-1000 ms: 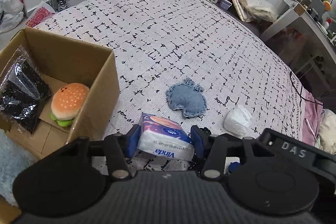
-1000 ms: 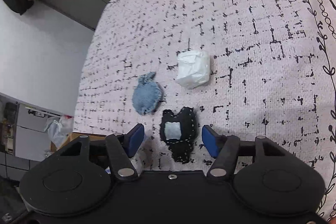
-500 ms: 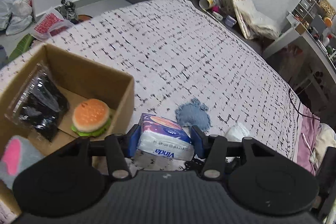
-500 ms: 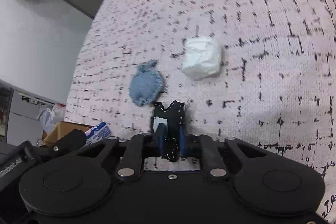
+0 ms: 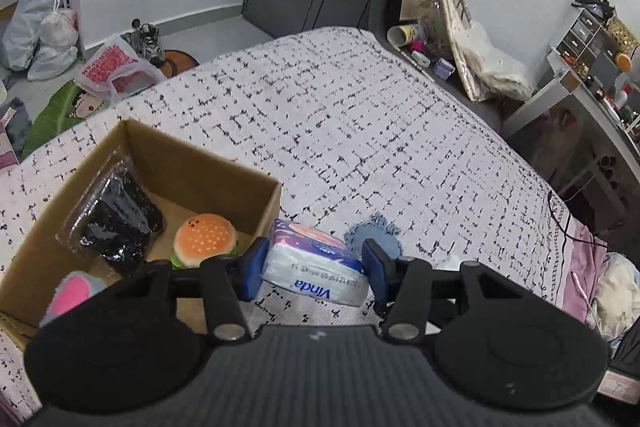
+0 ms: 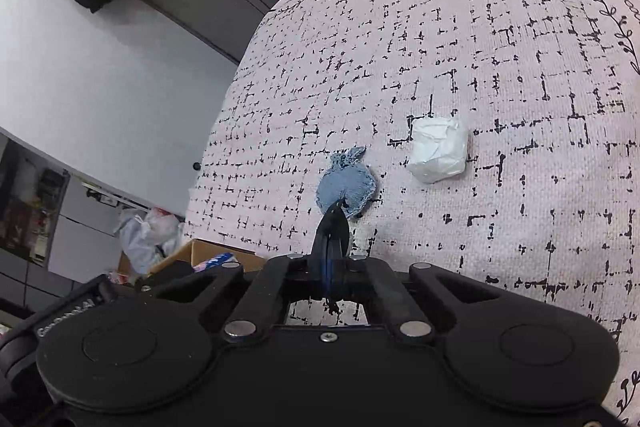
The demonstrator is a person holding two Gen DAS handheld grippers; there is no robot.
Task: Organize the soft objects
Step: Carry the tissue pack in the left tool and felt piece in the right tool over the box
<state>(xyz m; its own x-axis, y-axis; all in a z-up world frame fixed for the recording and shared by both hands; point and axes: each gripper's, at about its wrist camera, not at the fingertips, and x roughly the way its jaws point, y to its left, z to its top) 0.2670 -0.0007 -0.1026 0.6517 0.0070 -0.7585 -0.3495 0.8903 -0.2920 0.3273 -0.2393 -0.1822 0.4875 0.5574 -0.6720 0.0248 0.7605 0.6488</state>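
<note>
Beside the cardboard box you held the tissue pack clamped across its short width in the left gripper, lifted clear of the bedspread, apparently so it could drop in next to the burger plush and the black bagged item. Your right gripper was pinched together on a thin black fabric piece, seen edge-on, so its shape was hard to read. On the bed, the denim patch and white bundle lay apart, unsorted. A pink-and-grey plush was mostly cut off behind your left gripper's body.
</note>
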